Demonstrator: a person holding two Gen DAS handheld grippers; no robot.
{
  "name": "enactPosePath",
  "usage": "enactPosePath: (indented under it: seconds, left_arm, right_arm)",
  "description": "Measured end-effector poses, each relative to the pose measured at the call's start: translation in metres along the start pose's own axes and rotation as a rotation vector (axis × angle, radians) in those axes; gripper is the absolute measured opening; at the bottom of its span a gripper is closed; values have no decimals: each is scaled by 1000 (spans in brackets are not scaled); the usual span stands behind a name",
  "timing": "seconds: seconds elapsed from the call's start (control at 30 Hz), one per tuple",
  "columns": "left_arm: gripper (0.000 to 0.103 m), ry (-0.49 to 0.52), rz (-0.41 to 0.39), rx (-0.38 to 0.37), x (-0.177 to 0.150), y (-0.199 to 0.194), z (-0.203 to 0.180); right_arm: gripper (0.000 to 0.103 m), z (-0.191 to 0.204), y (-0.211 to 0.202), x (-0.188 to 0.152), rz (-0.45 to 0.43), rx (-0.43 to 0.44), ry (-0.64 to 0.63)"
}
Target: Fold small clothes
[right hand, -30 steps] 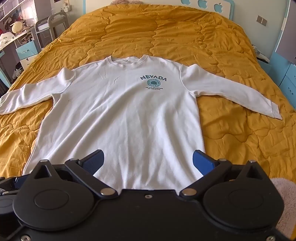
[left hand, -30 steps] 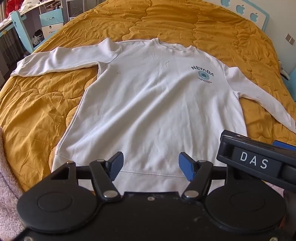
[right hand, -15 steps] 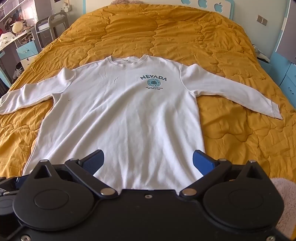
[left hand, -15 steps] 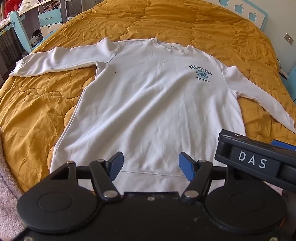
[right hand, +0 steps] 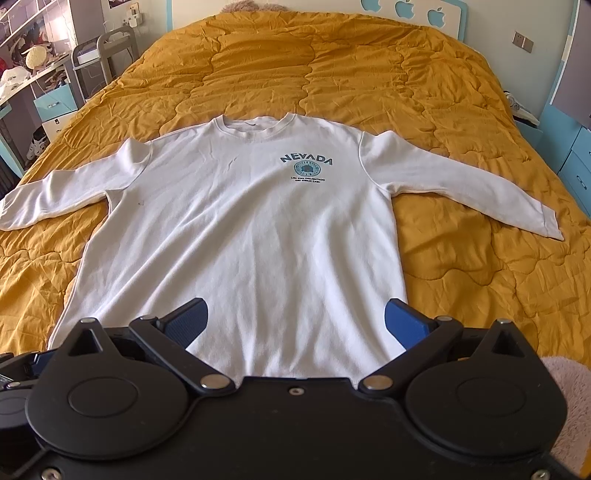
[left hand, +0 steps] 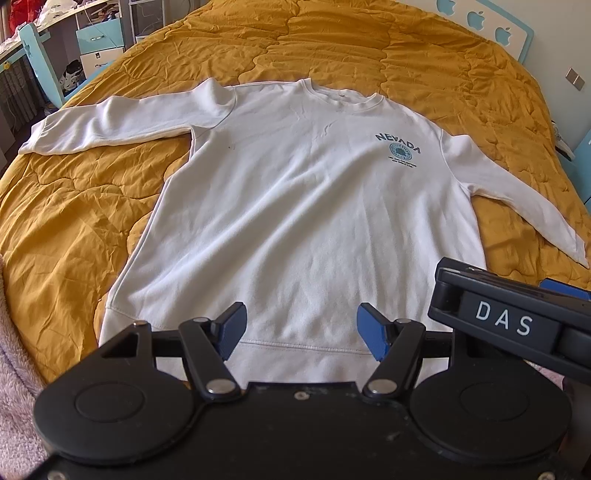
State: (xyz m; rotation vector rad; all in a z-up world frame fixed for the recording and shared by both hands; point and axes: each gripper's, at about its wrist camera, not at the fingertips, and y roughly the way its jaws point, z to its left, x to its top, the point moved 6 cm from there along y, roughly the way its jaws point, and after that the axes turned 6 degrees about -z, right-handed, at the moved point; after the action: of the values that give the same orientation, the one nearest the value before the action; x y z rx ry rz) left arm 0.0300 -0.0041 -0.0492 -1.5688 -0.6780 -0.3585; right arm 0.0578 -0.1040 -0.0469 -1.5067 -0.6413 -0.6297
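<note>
A white long-sleeved sweatshirt (left hand: 295, 206) with a blue NEVADA print lies flat, face up, on the mustard quilt, both sleeves spread out; it also shows in the right wrist view (right hand: 251, 236). My left gripper (left hand: 302, 326) is open and empty, hovering over the bottom hem near its middle. My right gripper (right hand: 295, 321) is open wide and empty, over the hem towards the right side. The right gripper's body, marked DAS (left hand: 517, 321), shows at the right of the left wrist view.
The mustard quilt (right hand: 369, 74) covers the whole bed. A pink fluffy blanket (left hand: 14, 369) lies at the near bed edge. Blue and white furniture (left hand: 99, 40) stands on the left, a blue drawer unit (right hand: 576, 162) on the right, a headboard (right hand: 406, 11) behind.
The left wrist view has drifted slightly, so the sweatshirt sits a little further left in it. Both grippers stay open; the sweatshirt has not moved.
</note>
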Motion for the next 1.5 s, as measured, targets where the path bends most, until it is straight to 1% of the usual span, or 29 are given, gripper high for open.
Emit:
enactPosePath:
  seconds: [0.47, 0.73, 0.87, 1.5]
  left_arm:
    - [70, 0, -1, -5, -1, -2, -3]
    - [70, -16, 4, -2, -2, 0, 1]
    - [70, -17, 4, -1, -2, 1, 1]
    - [70, -22, 8, -8, -2, 4, 2]
  right_arm:
    - [103, 1, 1, -1, 0, 2, 0]
    - [103, 3, -6, 7, -4, -1, -7]
    - [103, 2, -2, 2, 0, -1, -5]
    - [103, -2, 2, 1, 1, -5, 2]
